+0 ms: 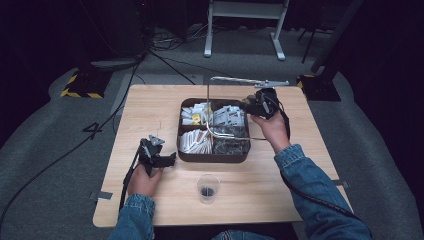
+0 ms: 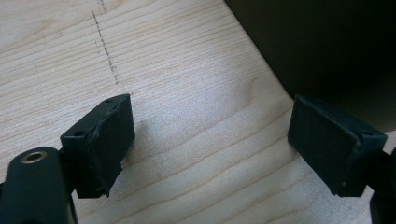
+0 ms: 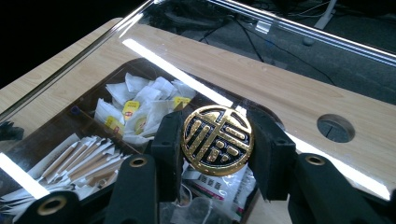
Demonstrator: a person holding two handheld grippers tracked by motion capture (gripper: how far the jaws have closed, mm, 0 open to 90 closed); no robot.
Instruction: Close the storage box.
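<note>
Gripping the lid's gold knob (image 3: 217, 141), the right tongs (image 3: 217, 144) hold the clear lid (image 1: 235, 107) off the tea box (image 1: 214, 157). Left tongs (image 2: 210, 144) wait wide open and empty above the tabletop (image 2: 187, 93); nothing picked yet.

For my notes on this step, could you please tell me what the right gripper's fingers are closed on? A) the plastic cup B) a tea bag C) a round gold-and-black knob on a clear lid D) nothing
C: in the right gripper view the right gripper has its fingers pressed on either side of the round gold-and-black knob, which sits on the clear lid raised over the box of tea bags.
</note>
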